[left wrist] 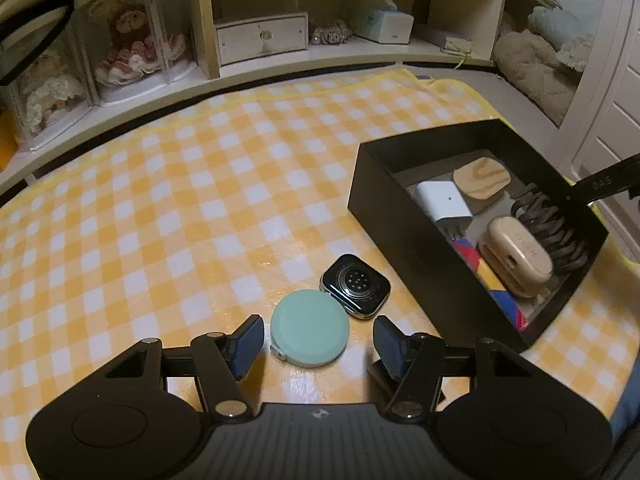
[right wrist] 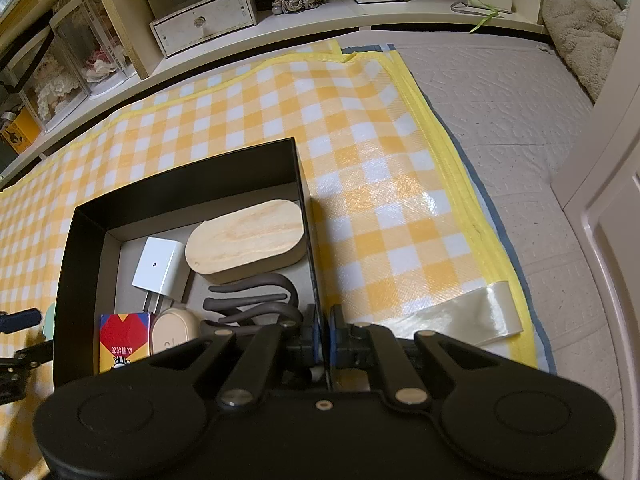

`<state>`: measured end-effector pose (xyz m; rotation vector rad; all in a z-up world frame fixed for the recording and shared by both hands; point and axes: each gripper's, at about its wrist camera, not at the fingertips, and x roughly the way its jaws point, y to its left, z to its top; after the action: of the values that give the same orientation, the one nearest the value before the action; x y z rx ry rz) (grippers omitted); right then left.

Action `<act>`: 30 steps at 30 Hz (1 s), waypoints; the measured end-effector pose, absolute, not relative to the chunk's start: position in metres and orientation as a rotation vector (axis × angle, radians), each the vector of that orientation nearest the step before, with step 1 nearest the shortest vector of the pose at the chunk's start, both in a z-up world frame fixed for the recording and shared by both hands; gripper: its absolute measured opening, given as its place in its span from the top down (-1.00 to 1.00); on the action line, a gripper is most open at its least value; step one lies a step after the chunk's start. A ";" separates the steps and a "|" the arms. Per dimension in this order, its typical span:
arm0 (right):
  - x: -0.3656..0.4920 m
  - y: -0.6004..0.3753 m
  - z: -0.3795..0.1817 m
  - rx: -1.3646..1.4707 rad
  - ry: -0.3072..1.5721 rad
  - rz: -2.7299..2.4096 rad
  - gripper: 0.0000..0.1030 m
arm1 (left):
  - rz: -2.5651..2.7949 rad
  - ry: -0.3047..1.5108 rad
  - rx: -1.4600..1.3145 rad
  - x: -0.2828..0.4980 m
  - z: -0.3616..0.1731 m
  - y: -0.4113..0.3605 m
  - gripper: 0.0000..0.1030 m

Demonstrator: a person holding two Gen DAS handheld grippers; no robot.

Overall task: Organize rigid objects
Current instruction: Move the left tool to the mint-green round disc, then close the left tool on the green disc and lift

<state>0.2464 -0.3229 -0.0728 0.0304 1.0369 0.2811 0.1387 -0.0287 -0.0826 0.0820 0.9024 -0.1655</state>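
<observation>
A mint-green round disc (left wrist: 308, 330) lies on the yellow checked mat between the fingers of my left gripper (left wrist: 318, 322). Its pads stand apart from the disc's sides, so it is open. A black watch body (left wrist: 356, 290) rests just beyond the disc, touching it. The black box (left wrist: 380, 204) to the right holds a white charger (left wrist: 440, 200), a wooden oval case (left wrist: 482, 180), a beige case (left wrist: 516, 256), a dark coiled band (left wrist: 556, 228) and a colourful small carton (right wrist: 124, 340). My right gripper (right wrist: 325, 316) is shut on the box's right wall (right wrist: 306, 216).
A low shelf unit (left wrist: 256, 36) with a small drawer, dolls in clear cases (left wrist: 128, 44) and a tissue box runs along the far side. Right of the mat lie grey quilted flooring (right wrist: 500, 112), a fluffy blanket (right wrist: 584, 28) and a white door (right wrist: 612, 208).
</observation>
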 end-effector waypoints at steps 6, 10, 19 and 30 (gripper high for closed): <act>0.247 -0.322 -0.073 0.032 1.038 0.281 0.89 | -0.175 0.910 0.106 0.151 -0.102 -0.029 -0.16; 0.247 -0.321 -0.074 0.026 1.042 0.279 0.89 | -0.169 0.895 0.093 0.151 -0.101 -0.025 0.01; 0.248 -0.321 -0.074 0.026 1.043 0.281 0.89 | -0.141 0.857 0.050 0.147 -0.088 -0.020 0.01; 0.248 -0.322 -0.074 0.029 1.043 0.285 0.89 | -0.250 0.684 0.064 0.156 -0.022 -0.063 0.01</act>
<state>0.2476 -0.3220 -0.0740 0.0291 1.0428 0.2853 0.1564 -0.0627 -0.0218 0.0643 0.6840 -0.2499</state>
